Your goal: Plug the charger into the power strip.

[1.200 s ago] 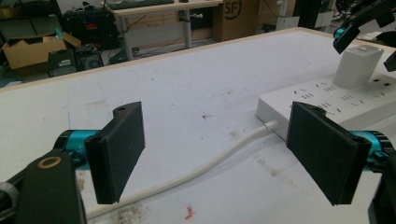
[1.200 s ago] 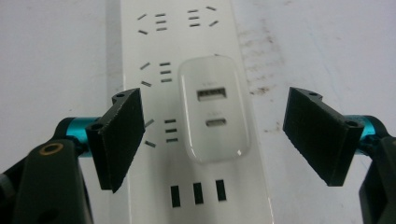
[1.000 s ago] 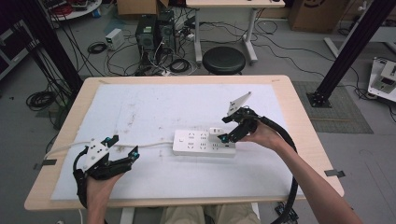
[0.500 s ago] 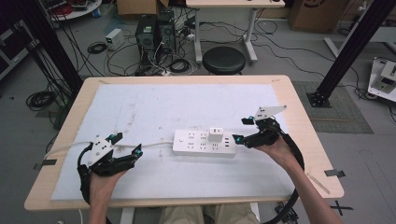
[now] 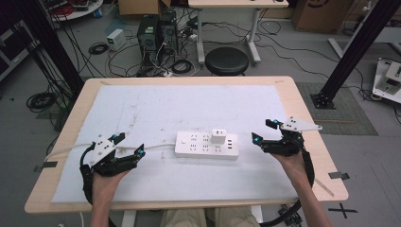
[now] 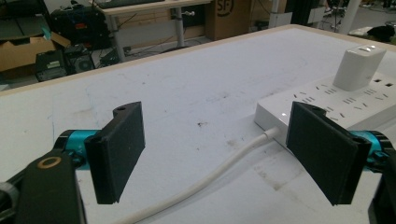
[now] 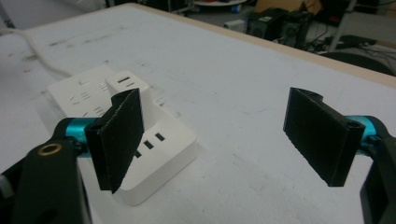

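**Power strip with its white adapter plugged in, both grippers wide and empty**

The power strip [image 5: 206,145] lies flat near the middle of the white mat [image 5: 189,109] that covers the wooden table [image 5: 307,118], its long side running left to right in the high view. A white adapter [image 5: 218,136] stands upright in one of its sockets, toward the strip's right half, with a row of small ports just beside it on the right end. From the strip's left end a white cable [image 5: 71,147] runs leftward across the mat and over the table's left edge.

The right gripper [image 5: 265,132] hovers just off the strip's right end, apart from it, pointing toward it. Its jaws stand wide apart with nothing between them; in the right gripper view the strip's corner and the adapter [image 7: 125,84] sit behind the left jaw, untouched.

The left gripper [image 5: 128,146] rests low over the mat to the left of the strip, right above the cable. Its jaws also gape wide and hold nothing; in the left gripper view the cable [image 6: 219,175] passes on the mat beneath the gap, and the strip's near end [image 6: 275,114] lies just beyond.
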`<control>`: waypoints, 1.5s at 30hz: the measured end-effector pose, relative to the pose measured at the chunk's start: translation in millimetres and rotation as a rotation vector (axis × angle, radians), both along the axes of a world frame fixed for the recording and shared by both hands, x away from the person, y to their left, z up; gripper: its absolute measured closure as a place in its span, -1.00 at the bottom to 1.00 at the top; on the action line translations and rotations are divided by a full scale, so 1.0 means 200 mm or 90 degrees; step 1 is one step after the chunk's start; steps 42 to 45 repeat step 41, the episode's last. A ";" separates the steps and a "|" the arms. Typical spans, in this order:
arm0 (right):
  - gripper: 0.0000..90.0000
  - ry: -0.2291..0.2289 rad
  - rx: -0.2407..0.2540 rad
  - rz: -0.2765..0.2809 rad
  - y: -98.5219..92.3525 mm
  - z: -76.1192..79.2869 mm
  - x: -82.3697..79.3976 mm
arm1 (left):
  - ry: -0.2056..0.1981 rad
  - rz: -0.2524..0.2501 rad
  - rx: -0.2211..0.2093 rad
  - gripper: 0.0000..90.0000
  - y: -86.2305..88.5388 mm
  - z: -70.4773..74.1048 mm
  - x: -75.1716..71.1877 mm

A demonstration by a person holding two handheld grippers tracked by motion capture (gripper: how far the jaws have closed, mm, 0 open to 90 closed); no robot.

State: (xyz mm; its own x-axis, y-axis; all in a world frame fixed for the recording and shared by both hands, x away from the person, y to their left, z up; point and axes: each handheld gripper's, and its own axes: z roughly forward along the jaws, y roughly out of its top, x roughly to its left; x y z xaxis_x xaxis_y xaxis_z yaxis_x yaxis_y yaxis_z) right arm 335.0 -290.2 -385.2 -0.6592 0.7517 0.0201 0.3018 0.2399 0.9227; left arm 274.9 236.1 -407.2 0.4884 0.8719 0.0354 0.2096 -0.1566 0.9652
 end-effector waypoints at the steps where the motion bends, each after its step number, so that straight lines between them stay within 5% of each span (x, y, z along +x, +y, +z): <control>1: -0.54 -0.006 0.004 -0.006 -0.01 -0.01 -0.01 | 0.000 0.000 -0.001 -0.56 0.00 0.00 0.00; 6: -0.54 -0.028 0.023 -0.044 -0.03 -0.05 -0.06 | 0.004 0.004 0.001 -0.56 0.00 -0.01 0.00; 10: -0.54 -0.029 0.069 -0.082 -0.07 -0.10 -0.12 | 0.004 0.007 0.004 -0.56 0.00 0.00 -0.01; 17: -0.54 -0.027 0.078 -0.113 -0.11 -0.16 -0.19 | 0.006 0.011 0.006 -0.56 0.02 0.00 -0.01; 45: -0.56 -0.011 0.064 -0.101 -0.11 -0.17 -0.18 | 0.007 0.014 0.004 -0.56 0.04 -0.01 -0.01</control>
